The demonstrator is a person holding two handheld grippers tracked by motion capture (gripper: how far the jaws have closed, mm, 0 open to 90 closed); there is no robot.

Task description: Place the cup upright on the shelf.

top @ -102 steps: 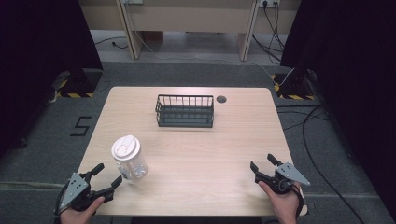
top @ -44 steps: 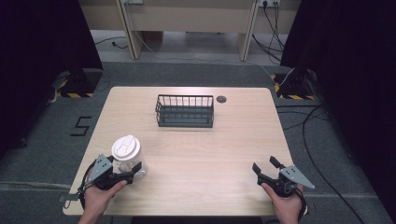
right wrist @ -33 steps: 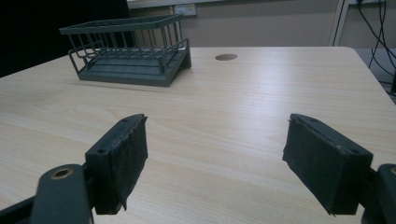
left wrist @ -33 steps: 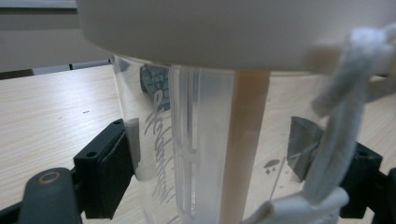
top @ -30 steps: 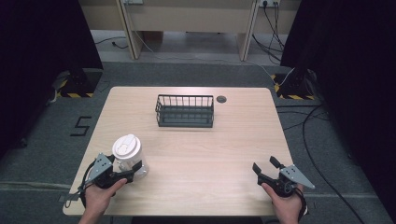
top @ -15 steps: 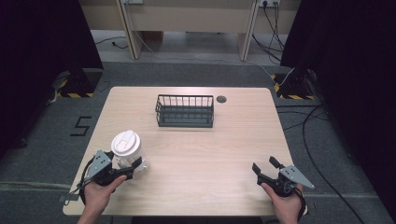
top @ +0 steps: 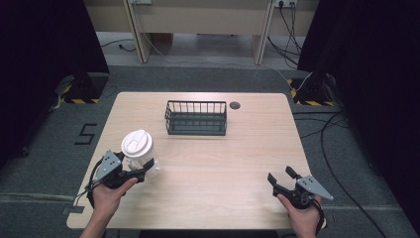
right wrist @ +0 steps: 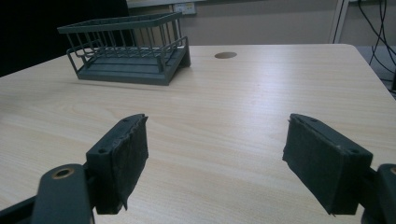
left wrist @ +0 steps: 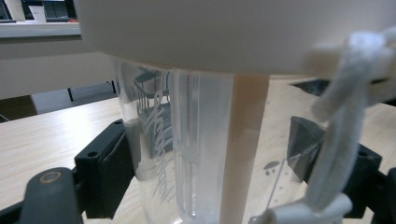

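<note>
Clear plastic cup (top: 140,157) with white lid (top: 136,141) sits at the bench's (top: 237,148) near-left area, gripped by the left tongs (top: 136,171); in the left gripper view both jaws press against the cup wall (left wrist: 187,154), white cord (left wrist: 341,135) hanging off the lid edge. Cup looks slightly tilted; can't tell if it's off the surface. Right tongs (top: 281,176) at the near-right corner, jaws spread wide, nothing between them, just bare wood. Dark wire basket (top: 196,118) stands mid-bench toward the far side, well apart from both. Round grommet hole (top: 235,105) just beside it.
</note>
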